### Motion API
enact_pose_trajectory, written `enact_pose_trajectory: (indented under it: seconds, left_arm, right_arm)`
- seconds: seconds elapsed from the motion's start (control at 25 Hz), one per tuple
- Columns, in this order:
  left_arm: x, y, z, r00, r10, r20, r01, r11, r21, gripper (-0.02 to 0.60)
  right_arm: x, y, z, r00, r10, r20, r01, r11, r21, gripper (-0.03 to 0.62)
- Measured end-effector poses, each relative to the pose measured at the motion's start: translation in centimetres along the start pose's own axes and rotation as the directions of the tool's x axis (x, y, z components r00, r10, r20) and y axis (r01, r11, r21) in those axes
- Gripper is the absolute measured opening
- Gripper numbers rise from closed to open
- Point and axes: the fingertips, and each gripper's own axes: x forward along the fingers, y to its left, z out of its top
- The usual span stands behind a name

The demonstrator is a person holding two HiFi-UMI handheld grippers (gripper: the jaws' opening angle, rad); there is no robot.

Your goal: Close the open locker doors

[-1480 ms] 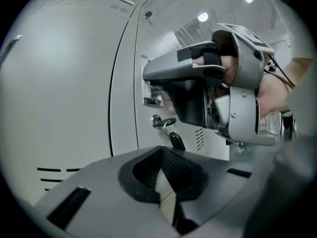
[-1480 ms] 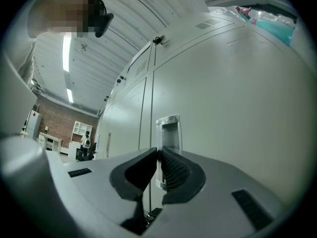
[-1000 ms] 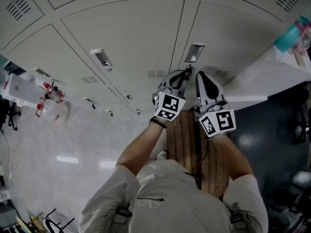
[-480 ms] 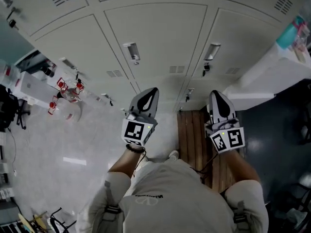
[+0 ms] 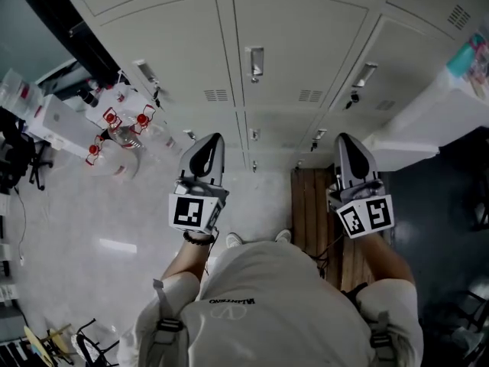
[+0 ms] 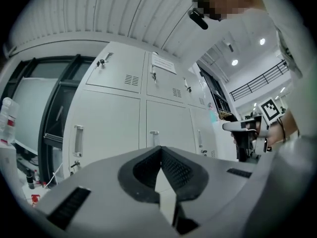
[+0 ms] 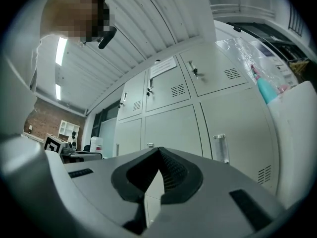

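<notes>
A row of pale grey locker doors [image 5: 298,44] fills the top of the head view, each with a metal handle [image 5: 254,61]; every door I see lies flush and shut. My left gripper [image 5: 208,142] points at the lower lockers, shut and empty. My right gripper [image 5: 346,140] hovers to its right, also shut with nothing in it. Neither touches a door. The left gripper view shows its jaws [image 6: 161,170] pressed together before the lockers [image 6: 168,128]. The right gripper view shows the same: jaws [image 7: 157,170] together, lockers [image 7: 173,128] beyond.
A wooden slatted platform [image 5: 309,205] lies on the floor under my right gripper. A white block [image 5: 428,121] juts from the locker row at right, with a teal object [image 5: 470,56] on top. A bench with red-capped bottles [image 5: 114,121] stands at left by a dark window frame [image 5: 69,29].
The two grippers, side by side near a locker handle a second ago, have drawn back and parted; the left one moved leftward. The view has swung left along the lockers.
</notes>
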Motion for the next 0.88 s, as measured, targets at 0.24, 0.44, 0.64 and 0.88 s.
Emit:
enact_pose_trajectory:
  seconds: [0.24, 0.44, 0.64, 0.88]
  left_arm:
    - [-2.2, 1.1, -0.2, 1.000, 0.005, 0.003, -0.005, 1.000, -0.012, 0.003]
    - [-2.7, 1.3, -0.2, 1.000, 0.008, -0.001, -0.008, 1.000, -0.013, 0.003]
    - [-2.5, 1.2, -0.1, 1.000, 0.005, 0.003, -0.005, 1.000, -0.013, 0.003]
    - [-2.2, 0.5, -0.1, 1.000, -0.015, 0.017, 0.015, 1.000, -0.017, 0.003]
  right_arm:
    - [-0.1, 2.1, 0.1, 1.000, -0.008, -0.003, 0.008, 1.000, 0.002, 0.009]
    - [-0.1, 2.8, 0.1, 1.000, -0.010, -0.005, 0.010, 1.000, -0.005, 0.009]
    - [-0.1, 2.9, 0.2, 1.000, -0.013, -0.006, 0.013, 1.000, -0.012, 0.009]
    - [0.1, 2.7, 0.0, 1.000, -0.011, -0.015, 0.011, 1.000, -0.014, 0.009]
